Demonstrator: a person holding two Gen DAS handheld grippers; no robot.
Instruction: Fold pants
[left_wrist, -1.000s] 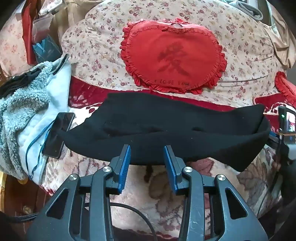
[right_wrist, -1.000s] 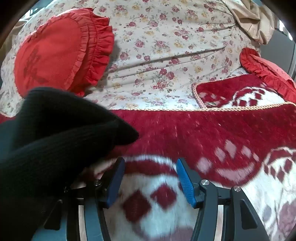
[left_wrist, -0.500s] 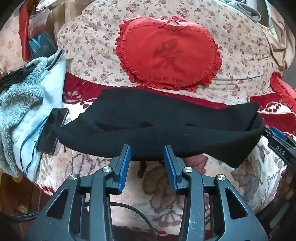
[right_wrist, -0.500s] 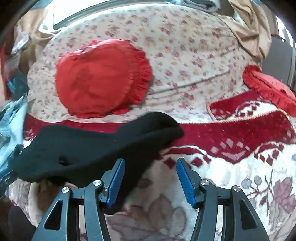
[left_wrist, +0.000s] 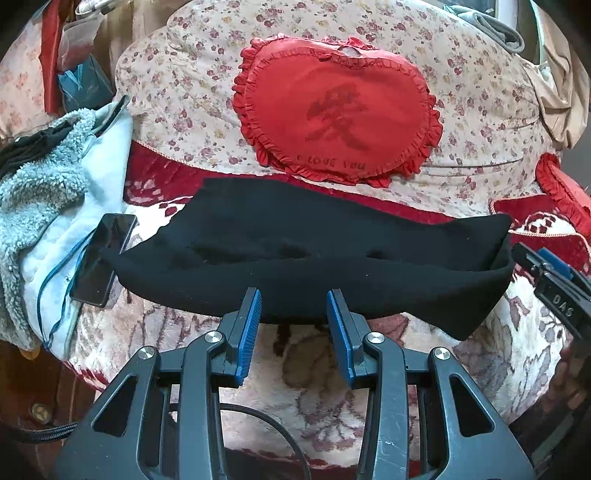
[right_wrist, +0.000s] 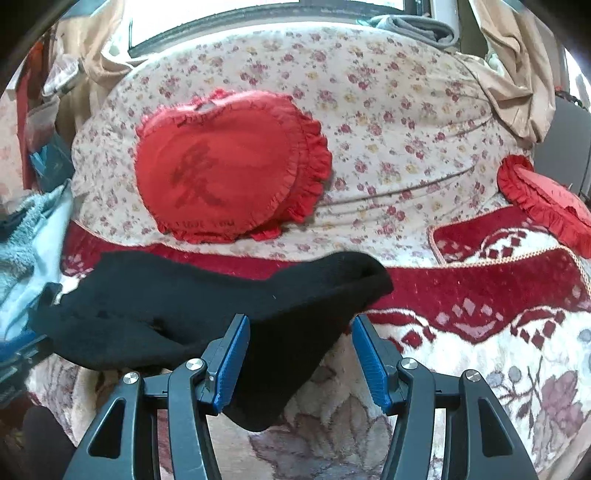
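Observation:
The black knit pants (left_wrist: 317, 251) lie folded in a long band across the red and cream patterned blanket (left_wrist: 306, 398). They also show in the right wrist view (right_wrist: 207, 310), with the right end bunched. My left gripper (left_wrist: 294, 299) is open and empty just before the near edge of the pants. My right gripper (right_wrist: 300, 325) is open, its jaws standing either side of a hanging corner of the pants without gripping it. The right gripper also shows at the right edge of the left wrist view (left_wrist: 554, 280).
A red heart cushion (left_wrist: 340, 110) leans on the floral cover behind the pants. A black phone (left_wrist: 103, 258) with a cable lies on a pale fleece garment (left_wrist: 44, 192) at the left. Another red frilled cushion (right_wrist: 546, 199) lies at the right.
My right gripper has pulled back and up from the pants' right end, so the whole bed now shows. My left gripper has drawn back slightly. The pants lie still.

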